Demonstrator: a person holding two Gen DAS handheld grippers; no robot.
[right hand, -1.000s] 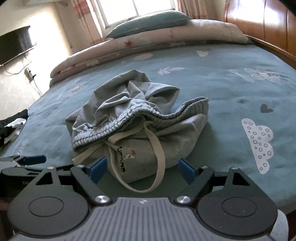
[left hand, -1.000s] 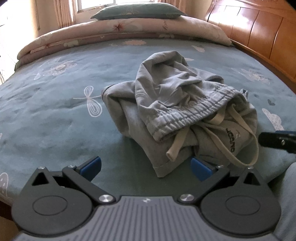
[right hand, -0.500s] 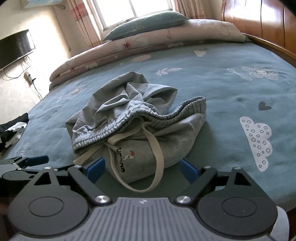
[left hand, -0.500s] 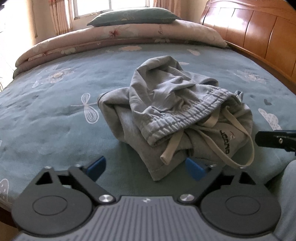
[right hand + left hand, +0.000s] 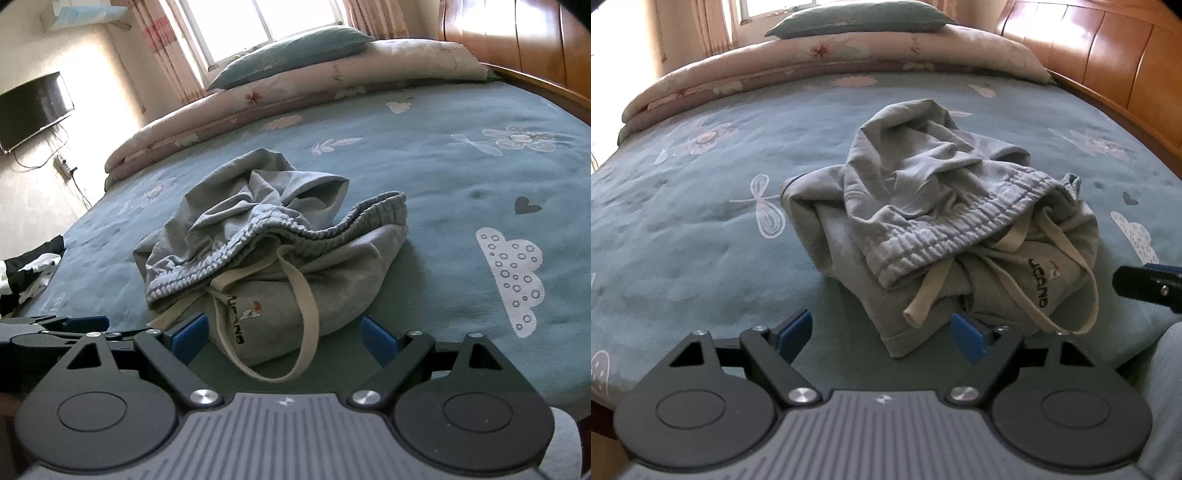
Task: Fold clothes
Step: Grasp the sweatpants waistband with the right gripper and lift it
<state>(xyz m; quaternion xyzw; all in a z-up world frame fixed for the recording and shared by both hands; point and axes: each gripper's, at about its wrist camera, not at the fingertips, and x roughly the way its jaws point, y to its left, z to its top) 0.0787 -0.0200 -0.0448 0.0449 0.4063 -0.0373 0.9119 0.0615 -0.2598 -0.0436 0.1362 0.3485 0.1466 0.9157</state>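
Note:
A crumpled pair of grey sweat shorts (image 5: 942, 206) (image 5: 266, 236) lies in a heap on the teal bedspread (image 5: 683, 221), its ribbed waistband on top. A cream drawstring (image 5: 1071, 280) (image 5: 306, 306) loops out toward me. My left gripper (image 5: 882, 332) is open just in front of the heap's near left corner, and its blue pads touch nothing. My right gripper (image 5: 284, 338) is open too, with the drawstring loop and the logo corner lying between its fingers, unpressed. Each gripper shows in the other's view: the right gripper (image 5: 1145, 284), the left gripper (image 5: 66, 325).
A folded floral quilt (image 5: 820, 59) and a teal pillow (image 5: 288, 55) lie across the far end of the bed. A wooden headboard (image 5: 1108, 55) runs along the right. Dark clothing (image 5: 26, 273) sits at the bed's left edge, below a wall television (image 5: 33, 107).
My left gripper's jaws have narrowed a little while staying open. The shorts lie as they did, and the right gripper has hardly moved.

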